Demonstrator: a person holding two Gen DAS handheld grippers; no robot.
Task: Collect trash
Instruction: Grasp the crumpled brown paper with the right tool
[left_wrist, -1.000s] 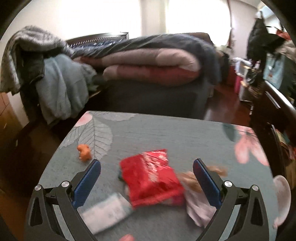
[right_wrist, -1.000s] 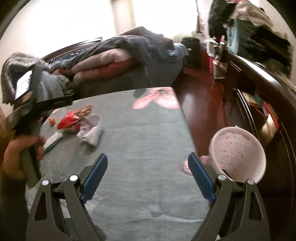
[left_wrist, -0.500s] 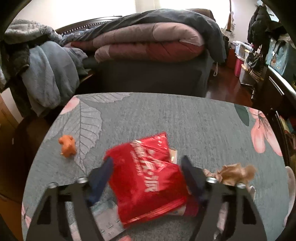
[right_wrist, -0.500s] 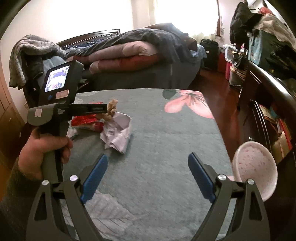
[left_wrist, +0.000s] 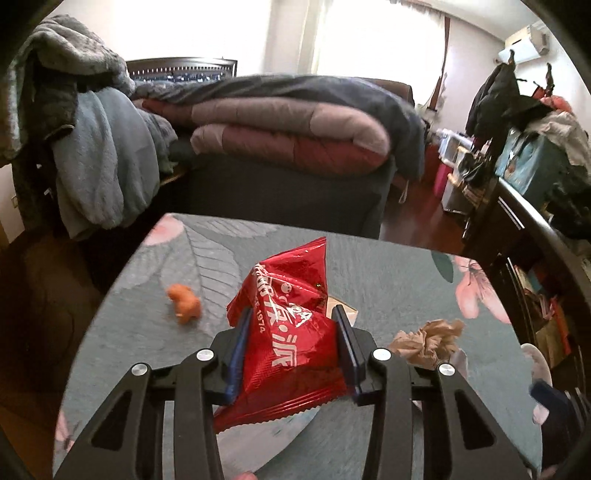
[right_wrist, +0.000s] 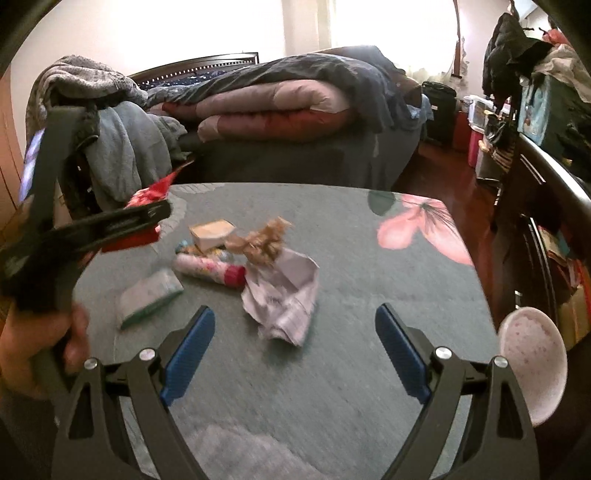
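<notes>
The lower edge of the red snack wrapper (left_wrist: 291, 339) hides whatever lies under it on the table (left_wrist: 388, 266), and only a corner of a small cardboard box (left_wrist: 345, 307) shows behind it. In the right wrist view the left gripper (right_wrist: 147, 218) is a dark blur, with the wrapper just a red scrap past its tip, and the hand (right_wrist: 44, 350) holding it is cut off at the frame edge. The left gripper (left_wrist: 291, 326) has its jaws closing narrow on the wrapper — the blue pads (left_wrist: 240, 350) press both its sides. The right gripper (right_wrist: 293, 354) stands wide, nothing between its jaws. Ahead of it lies crumpled white paper (right_wrist: 284, 295), a brown paper wad (right_wrist: 264, 240) touching it, a pink tube (right_wrist: 208, 268) and a green-edged packet (right_wrist: 149, 295). An orange scrap (left_wrist: 184, 301) sits apart, left of the wrapper. A pink bin (right_wrist: 532, 362) stands beyond the table's right edge — partly behind the gripper's arm.
</notes>
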